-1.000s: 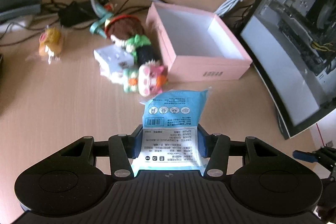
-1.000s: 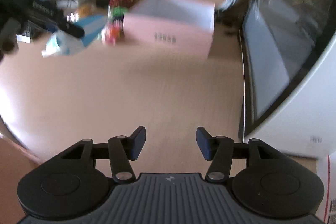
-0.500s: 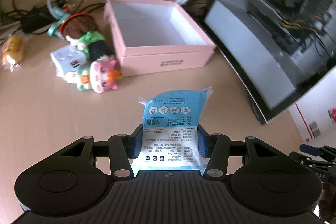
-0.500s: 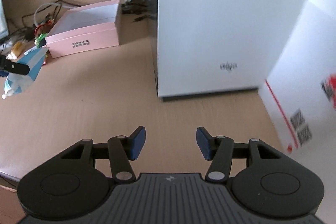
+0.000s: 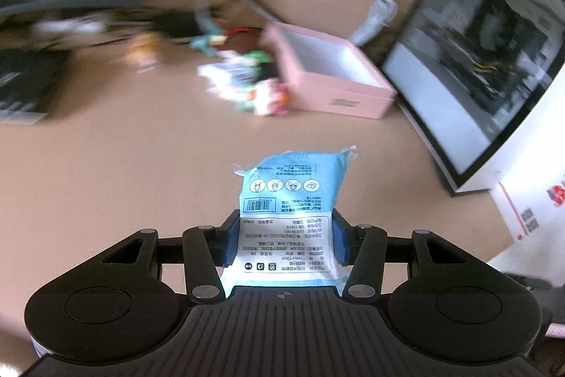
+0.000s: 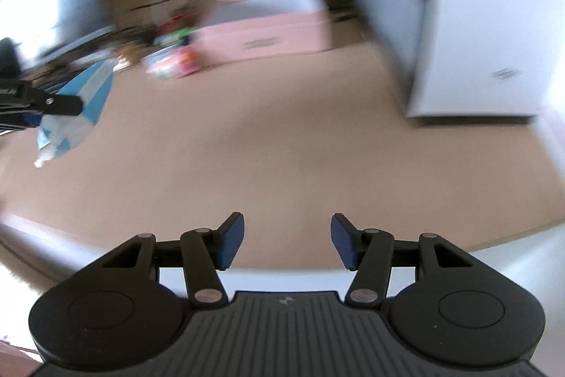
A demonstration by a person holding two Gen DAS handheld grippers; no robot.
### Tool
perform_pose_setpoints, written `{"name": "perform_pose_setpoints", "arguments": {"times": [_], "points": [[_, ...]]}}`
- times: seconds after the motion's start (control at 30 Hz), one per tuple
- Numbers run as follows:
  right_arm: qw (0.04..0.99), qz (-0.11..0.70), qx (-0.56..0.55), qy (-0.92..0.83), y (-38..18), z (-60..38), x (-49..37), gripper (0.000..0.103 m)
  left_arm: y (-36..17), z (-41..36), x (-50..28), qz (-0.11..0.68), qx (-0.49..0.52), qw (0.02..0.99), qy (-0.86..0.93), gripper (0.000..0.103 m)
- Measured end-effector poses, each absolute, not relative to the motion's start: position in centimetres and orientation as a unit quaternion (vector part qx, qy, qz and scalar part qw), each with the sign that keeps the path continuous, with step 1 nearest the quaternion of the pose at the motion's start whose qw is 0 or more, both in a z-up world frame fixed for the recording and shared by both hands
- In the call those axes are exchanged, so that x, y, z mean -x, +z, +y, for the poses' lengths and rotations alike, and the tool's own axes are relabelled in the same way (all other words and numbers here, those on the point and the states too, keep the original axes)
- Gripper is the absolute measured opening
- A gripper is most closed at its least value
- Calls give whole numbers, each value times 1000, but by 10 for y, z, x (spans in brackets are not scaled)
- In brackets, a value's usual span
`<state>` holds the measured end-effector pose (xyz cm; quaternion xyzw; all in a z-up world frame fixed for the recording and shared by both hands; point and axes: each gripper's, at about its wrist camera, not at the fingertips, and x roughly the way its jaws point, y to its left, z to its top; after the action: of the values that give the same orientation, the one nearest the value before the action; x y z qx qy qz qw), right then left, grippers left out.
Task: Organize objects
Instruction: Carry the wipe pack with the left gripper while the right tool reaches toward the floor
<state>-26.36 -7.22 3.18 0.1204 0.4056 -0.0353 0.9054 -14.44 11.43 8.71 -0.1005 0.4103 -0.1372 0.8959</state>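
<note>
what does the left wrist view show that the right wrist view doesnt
Only the left wrist view shows the printed label and barcode on the blue packet clamped in the left tool, and the open white inside of the pink box. Only the right wrist view shows the empty, open right tool and the packet hanging clear above the desk. Both show the packet, the pink box, the blurred toys beside it, and the desk.

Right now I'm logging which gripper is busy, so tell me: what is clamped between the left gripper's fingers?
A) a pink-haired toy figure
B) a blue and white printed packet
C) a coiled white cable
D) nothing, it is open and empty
B: in the left wrist view the left gripper has its blue pads pressed on both sides of the blue and white printed packet, while the right gripper is open and empty.
</note>
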Motion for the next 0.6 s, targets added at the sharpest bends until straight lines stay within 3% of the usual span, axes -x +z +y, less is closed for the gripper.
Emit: {"name": "perform_pose_setpoints", "arguments": {"times": [0.17, 0.43, 0.6], "points": [[877, 470, -87, 52, -21, -18, 286, 55, 59, 146, 227, 421, 153, 890, -84, 54], [805, 579, -122, 34, -118, 27, 262, 55, -26, 191, 306, 502, 209, 839, 9, 54], [758, 642, -119, 8, -199, 61, 232, 66, -107, 231, 333, 519, 241, 817, 70, 54]]}}
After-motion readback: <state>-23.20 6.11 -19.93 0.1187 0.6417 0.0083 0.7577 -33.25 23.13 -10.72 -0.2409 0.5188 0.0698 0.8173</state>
